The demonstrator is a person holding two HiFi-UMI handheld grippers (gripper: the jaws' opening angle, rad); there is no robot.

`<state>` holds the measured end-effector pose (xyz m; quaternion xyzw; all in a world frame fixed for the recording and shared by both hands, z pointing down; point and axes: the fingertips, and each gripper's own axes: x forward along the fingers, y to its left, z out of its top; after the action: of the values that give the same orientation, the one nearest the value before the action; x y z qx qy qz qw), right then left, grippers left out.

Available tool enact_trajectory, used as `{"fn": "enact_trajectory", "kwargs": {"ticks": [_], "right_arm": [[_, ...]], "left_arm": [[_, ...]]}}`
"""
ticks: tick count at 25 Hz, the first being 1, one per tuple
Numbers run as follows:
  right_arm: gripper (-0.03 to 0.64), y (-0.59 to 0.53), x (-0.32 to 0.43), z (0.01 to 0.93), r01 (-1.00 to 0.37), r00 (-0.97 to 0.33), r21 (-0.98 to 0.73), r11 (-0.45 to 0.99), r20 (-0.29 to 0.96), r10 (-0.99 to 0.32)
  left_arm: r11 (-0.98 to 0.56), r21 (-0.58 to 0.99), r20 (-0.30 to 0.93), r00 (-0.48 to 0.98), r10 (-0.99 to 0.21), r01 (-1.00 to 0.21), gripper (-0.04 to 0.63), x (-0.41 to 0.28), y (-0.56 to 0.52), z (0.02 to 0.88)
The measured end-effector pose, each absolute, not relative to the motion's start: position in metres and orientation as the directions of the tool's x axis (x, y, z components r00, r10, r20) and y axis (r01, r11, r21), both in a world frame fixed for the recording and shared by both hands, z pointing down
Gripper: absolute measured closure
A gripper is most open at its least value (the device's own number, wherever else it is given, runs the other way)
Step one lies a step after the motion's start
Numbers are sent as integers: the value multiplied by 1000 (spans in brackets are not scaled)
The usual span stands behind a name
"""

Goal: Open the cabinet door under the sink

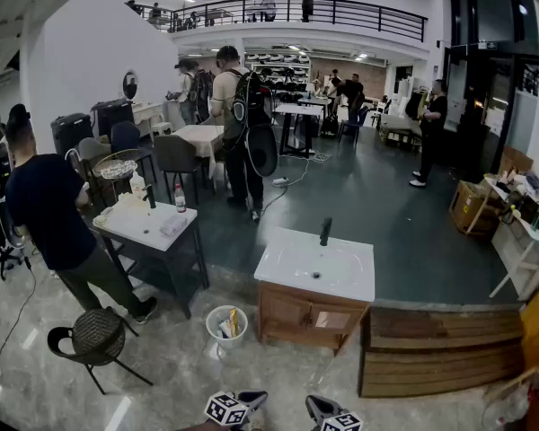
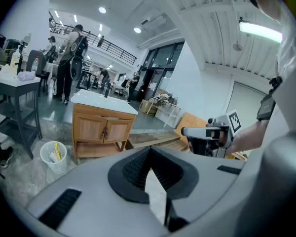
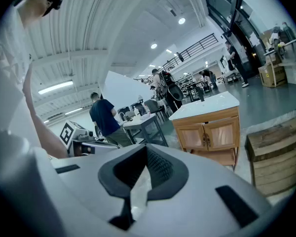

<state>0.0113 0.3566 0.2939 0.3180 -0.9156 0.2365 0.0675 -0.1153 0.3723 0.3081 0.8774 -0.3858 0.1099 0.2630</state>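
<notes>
The cabinet doors [image 2: 104,129] under the sink [image 1: 316,264] are both closed, their handles meeting at the middle of the wooden cabinet [image 1: 305,316]. The cabinet stands alone on the pale floor, an open shelf below the doors and a dark faucet [image 1: 324,232] rising from the white basin on top.

A white bucket [image 1: 226,329] holding scraps sits on the floor just beside the cabinet, on its left in the head view. A stack of wooden planks [image 1: 442,350] lies just beside the cabinet on the other side. Beyond the bucket, farther left of the cabinet, a person in a dark shirt [image 1: 43,212] leans at a grey table [image 1: 151,228] with bottles on it, and a wicker chair [image 1: 97,338] stands in front of that table. Behind the cabinet, across the dark floor, a person wearing a backpack [image 1: 241,115] faces away.

Well short of the cabinet, the left gripper [image 2: 156,182] and the right gripper [image 3: 138,179] are held side by side and aimed toward it. Each has its jaws closed together with nothing between them, and neither touches the cabinet.
</notes>
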Motion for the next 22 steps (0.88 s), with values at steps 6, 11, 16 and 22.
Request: {"fn": "enact_trajectory", "kwargs": {"ticks": [6,11,16,22], "right_arm": [[603,357,16,297,-632,-775,-372,680,271,-571],[603,334,27,285,-682,-721,-366,633,193,-666],[603,320,33,276,-700,-707,-348,624,211,-675],[603,311,36,280,-705,-698,-376,601,218,-683]], "left_arm": [[-568,391,372,688,-623,-725,584,-110,379,311],[-585,376,355,695,-625,-719,584,-108,368,310],[-598,363,348,700,-624,-714,584,-107,354,296],[-602,354,354,698,-622,-716,584,-106,342,293]]}}
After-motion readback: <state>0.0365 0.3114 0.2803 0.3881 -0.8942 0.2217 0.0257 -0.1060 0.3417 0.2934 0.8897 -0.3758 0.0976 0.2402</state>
